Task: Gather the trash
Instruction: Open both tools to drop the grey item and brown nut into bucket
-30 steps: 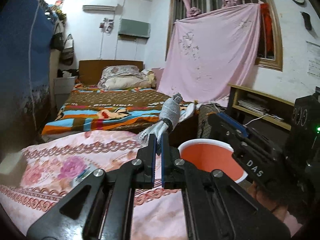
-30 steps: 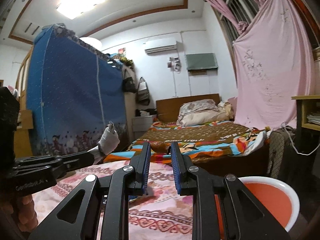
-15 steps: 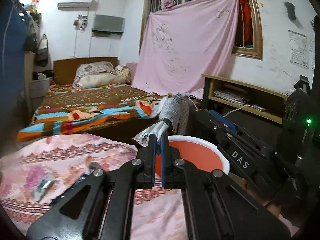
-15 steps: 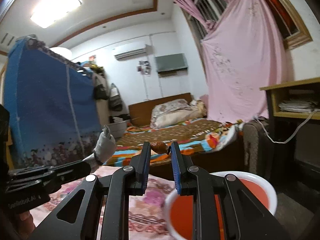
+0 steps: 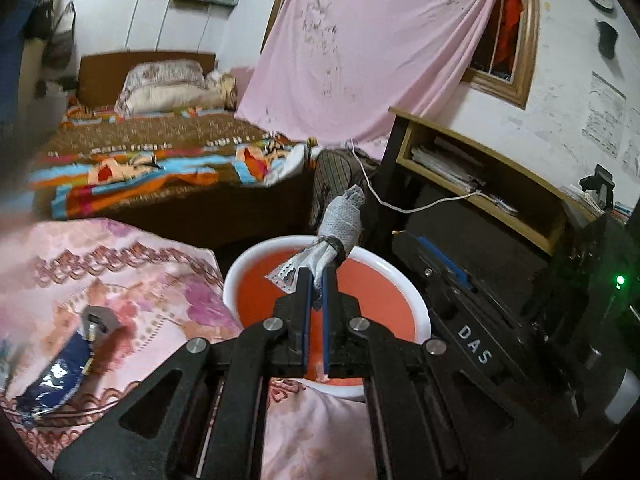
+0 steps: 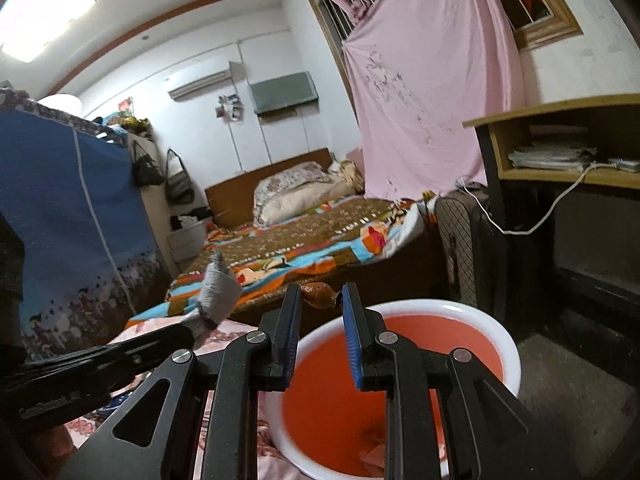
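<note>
Left wrist view: left gripper [image 5: 316,280] fingers clench a grey-white wrapper [image 5: 340,228], knotted with a dark band, above the red basin [image 5: 248,264] with a white rim. Beside it on the pink floral cloth [image 5: 132,264] lies a blue packet [image 5: 60,376] (unseen from the right). Right wrist view: right gripper [image 6: 320,300] fingers pinch a brown scrap [image 6: 319,294] over the basin.
</note>
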Tool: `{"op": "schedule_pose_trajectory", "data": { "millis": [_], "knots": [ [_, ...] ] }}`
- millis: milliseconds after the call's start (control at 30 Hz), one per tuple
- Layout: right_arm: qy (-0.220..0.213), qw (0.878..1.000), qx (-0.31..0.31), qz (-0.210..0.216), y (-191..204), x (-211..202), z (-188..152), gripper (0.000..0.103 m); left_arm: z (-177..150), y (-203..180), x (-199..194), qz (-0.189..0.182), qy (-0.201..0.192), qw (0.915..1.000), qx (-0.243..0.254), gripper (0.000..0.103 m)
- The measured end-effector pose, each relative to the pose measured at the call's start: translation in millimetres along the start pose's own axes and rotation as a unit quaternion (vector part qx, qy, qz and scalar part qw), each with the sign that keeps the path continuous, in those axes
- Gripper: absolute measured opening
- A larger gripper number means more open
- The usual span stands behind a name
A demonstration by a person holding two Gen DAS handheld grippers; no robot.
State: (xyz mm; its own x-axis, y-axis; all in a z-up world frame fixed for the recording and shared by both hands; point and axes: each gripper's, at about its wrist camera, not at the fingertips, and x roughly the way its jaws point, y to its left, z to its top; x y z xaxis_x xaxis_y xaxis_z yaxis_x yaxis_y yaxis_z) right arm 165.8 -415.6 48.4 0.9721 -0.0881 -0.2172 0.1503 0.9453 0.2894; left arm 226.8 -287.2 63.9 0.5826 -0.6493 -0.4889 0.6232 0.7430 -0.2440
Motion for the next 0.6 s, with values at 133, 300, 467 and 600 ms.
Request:
{"op": "schedule_pose_trajectory", "data": {
  "millis": [133, 300, 467, 600],
  "knots": [
    [0.016, 1.000, 0.008, -0.008, -6, 6, -2, 0.019, 0, 0, 12, -0.009, 0.022, 0.9996, -0.017, 0.000],
    [0.031, 0.999, 0.017, -0.017, -11, 10, -4, 0.019, -2, 1, 26, -0.016, 0.047, 0.9982, -0.033, 0.000],
    [0.047, 0.998, 0.024, -0.030, -15, 15, -6, 0.019, -2, 7, 38, -0.030, 0.065, 0.9954, -0.064, 0.000],
    [0.054, 0.997, 0.030, -0.036, -18, 16, -7, 0.024, -2, 11, 39, -0.030, 0.068, 0.9942, -0.078, 0.005]
  ]
}}
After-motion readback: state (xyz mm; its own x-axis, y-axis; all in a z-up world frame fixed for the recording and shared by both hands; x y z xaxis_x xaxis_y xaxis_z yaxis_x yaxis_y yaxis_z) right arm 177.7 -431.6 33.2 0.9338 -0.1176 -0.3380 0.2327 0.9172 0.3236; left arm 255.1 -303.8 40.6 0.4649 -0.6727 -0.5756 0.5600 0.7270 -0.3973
